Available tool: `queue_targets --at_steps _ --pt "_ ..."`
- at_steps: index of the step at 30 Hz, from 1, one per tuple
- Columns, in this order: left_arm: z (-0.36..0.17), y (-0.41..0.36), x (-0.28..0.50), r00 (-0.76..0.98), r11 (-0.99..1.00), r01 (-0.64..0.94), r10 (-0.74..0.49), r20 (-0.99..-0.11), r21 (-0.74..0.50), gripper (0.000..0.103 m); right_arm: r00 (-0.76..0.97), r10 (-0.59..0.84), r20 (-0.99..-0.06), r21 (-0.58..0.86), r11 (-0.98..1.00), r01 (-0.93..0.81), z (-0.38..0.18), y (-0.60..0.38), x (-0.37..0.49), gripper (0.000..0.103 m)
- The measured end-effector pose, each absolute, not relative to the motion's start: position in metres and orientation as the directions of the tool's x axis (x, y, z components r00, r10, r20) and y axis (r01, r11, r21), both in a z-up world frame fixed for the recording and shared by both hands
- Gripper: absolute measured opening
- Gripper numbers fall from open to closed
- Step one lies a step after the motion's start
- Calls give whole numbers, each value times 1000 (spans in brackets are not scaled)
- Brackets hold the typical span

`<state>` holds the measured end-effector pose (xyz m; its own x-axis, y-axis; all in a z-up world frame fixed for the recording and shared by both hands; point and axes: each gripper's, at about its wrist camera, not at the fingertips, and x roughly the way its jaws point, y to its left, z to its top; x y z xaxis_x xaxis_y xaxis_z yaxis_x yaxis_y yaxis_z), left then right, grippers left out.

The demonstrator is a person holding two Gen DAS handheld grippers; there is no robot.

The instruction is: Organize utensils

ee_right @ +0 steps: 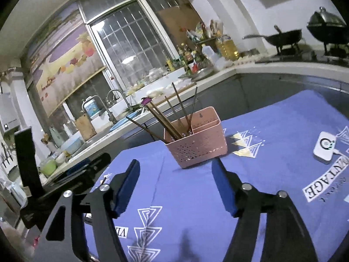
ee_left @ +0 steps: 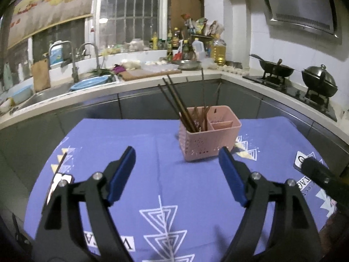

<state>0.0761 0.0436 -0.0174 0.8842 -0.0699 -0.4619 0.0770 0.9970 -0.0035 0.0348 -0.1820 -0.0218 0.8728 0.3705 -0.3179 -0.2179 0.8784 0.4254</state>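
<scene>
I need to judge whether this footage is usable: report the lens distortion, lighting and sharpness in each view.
Left wrist view: strong fisheye bends the countertop into an arc, corners go black, dim bluish light, the chopsticks slightly soft. Right wrist view: same curvature with a tilted horizon, a lamp reflects in the window, and the pink holder stays fairly sharp.

Under my view lies a purple cloth (ee_left: 122, 135) printed with white triangles. To my right a small white device (ee_right: 325, 147) rests on it. Beyond, the worktop (ee_left: 139, 84) carries a sink (ee_left: 50, 91) holding a blue basin (ee_left: 91, 83), an oil bottle (ee_left: 218, 51), and two dark woks (ee_left: 276, 68).
</scene>
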Motion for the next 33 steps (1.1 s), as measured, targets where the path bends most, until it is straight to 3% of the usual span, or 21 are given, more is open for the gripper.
queue_targets --at_steps 8,11,19,33 --pt "-22 35 51 871 995 68 -26 -491 68 75 862 382 -332 414 880 -231 -26 -175 24 82" --pt "-21 40 49 866 996 80 -47 -498 45 84 847 389 -363 416 881 -227 -30 -172 24 84" --pt "-14 44 43 879 996 66 -28 -475 63 95 842 395 -366 420 878 -229 -26 -172 19 85" --pt "-12 46 39 890 995 14 32 -455 98 97 846 393 -360 424 877 -227 -26 -173 10 85"
